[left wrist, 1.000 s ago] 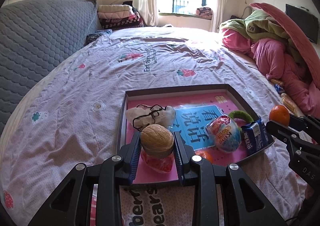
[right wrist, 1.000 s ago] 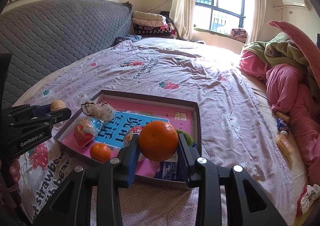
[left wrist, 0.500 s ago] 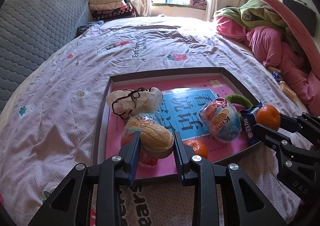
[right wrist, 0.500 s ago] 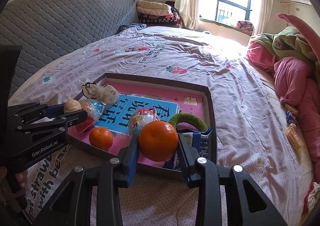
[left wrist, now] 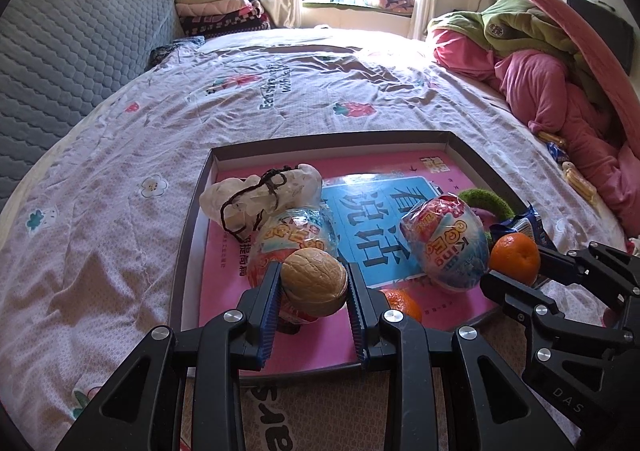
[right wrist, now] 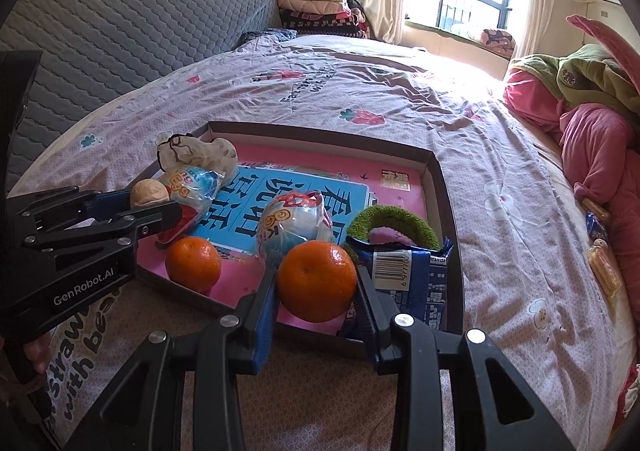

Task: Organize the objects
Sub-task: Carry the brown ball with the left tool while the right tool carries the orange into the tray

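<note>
Left wrist view: our left gripper (left wrist: 314,283) has its jaws clamped on a walnut (left wrist: 314,282) above the tray (left wrist: 188,235); our right gripper (right wrist: 317,282) grips an orange (right wrist: 317,282) over the near edge (both unplaced). Several toys already lie inside.

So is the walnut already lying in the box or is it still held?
Still held: the walnut sits clamped between the left gripper's jaws, above the box floor, not resting on it.
</note>
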Demonstrator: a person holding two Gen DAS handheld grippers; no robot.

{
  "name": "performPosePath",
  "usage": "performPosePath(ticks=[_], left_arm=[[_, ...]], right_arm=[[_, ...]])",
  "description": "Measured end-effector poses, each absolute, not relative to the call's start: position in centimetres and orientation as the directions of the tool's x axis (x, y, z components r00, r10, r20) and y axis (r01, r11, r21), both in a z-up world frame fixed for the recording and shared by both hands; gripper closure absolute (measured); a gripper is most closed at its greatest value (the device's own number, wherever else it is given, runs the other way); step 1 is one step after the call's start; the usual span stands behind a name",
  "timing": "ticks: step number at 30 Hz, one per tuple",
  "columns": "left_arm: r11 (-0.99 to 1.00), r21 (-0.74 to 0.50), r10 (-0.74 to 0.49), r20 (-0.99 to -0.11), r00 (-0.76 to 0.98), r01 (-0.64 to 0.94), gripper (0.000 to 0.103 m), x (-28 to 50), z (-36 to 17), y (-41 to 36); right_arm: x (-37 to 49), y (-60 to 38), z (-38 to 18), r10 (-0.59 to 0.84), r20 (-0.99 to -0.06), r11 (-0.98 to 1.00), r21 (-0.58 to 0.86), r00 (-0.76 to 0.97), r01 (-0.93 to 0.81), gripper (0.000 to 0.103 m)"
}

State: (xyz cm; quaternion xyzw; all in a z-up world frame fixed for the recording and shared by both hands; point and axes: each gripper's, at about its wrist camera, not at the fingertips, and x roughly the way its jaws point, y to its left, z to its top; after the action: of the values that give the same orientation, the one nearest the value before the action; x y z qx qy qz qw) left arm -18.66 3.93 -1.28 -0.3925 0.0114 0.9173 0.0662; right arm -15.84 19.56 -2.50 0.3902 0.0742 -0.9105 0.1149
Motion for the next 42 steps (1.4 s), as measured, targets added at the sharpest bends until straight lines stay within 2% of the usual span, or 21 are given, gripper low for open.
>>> performPosePath(ticks=[42], left_arm=[[-0.994,-0.067,0.11,-0.763,-0.637,-0.092,0.071,-20.7,-4.1,3.5]], right_arm=[[-19.1,18.1,-4.7,-0.178,-0.787,-0.968,0.032,-0.591,0.249,0.066]])
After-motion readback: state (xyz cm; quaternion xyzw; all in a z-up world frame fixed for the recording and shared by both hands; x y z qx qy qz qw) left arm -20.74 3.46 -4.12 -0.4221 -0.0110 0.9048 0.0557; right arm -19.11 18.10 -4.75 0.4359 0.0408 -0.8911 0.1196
